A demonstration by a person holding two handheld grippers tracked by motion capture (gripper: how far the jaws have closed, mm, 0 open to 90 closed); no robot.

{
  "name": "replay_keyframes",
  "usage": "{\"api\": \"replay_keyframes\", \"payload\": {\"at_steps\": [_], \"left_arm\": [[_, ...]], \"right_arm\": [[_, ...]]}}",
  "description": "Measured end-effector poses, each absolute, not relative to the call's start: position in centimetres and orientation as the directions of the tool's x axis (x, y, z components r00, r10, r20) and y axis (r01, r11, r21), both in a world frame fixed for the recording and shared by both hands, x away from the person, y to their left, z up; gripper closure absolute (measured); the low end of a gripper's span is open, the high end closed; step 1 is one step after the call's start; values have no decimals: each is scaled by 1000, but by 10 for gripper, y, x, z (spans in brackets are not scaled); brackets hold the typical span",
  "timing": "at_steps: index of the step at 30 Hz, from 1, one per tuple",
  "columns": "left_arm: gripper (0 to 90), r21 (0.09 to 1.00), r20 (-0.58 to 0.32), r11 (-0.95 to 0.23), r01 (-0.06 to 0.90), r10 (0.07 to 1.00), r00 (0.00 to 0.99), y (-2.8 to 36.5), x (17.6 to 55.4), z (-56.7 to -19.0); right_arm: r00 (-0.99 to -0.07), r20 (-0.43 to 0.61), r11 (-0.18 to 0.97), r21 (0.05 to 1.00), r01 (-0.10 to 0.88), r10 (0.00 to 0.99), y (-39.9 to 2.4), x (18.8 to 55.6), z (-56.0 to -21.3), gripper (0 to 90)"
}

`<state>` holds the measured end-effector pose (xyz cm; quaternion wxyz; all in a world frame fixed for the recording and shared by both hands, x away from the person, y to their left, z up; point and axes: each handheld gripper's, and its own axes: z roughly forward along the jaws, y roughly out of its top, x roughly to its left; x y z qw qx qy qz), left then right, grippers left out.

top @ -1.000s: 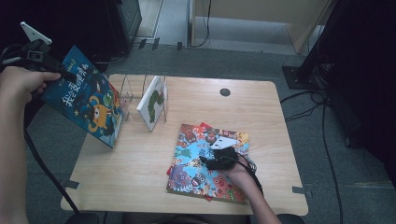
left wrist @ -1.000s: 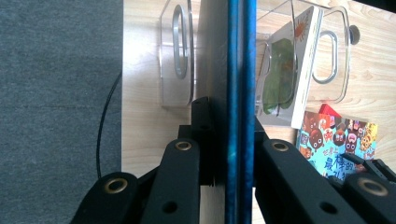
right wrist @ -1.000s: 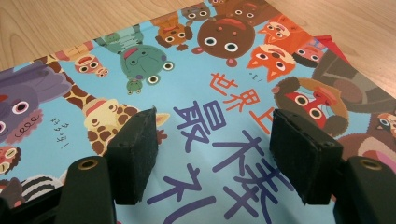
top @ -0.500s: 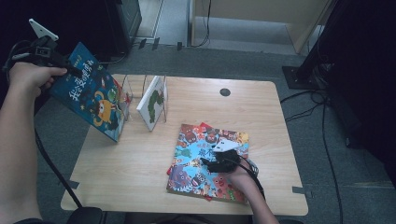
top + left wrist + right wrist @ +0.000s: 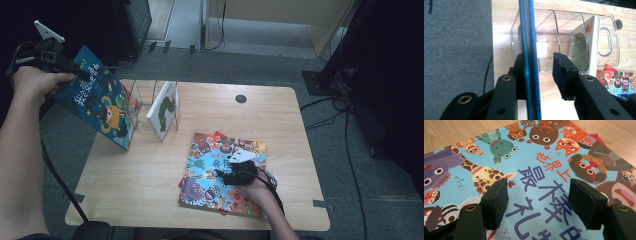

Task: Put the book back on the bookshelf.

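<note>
While tilted, blue book (image 5: 102, 107) stands edgewise (spine up), jaws loosened.

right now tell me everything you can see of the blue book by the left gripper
The blue book is a thin picture book with a glossy dark blue cover, white characters and an orange cartoon creature. It stands tilted at the table's left edge, its lower part at the clear plastic rack, top leaning outward. In the left gripper view its spine edge runs upright between the fingers of the left gripper, against the left one with a gap to the right. The jaws have just been opening.
</note>
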<state>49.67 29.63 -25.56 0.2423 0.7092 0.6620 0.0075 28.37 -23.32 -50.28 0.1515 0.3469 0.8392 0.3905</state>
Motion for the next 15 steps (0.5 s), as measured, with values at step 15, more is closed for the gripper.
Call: {"api": "replay_keyframes", "payload": {"at_steps": [15], "left_arm": [[490, 395, -338, -4, 919, 929, 150, 304, 491, -247]], "right_arm": [[-714, 20, 454, 760, 466, 700, -234, 283, -503, 321]]}}
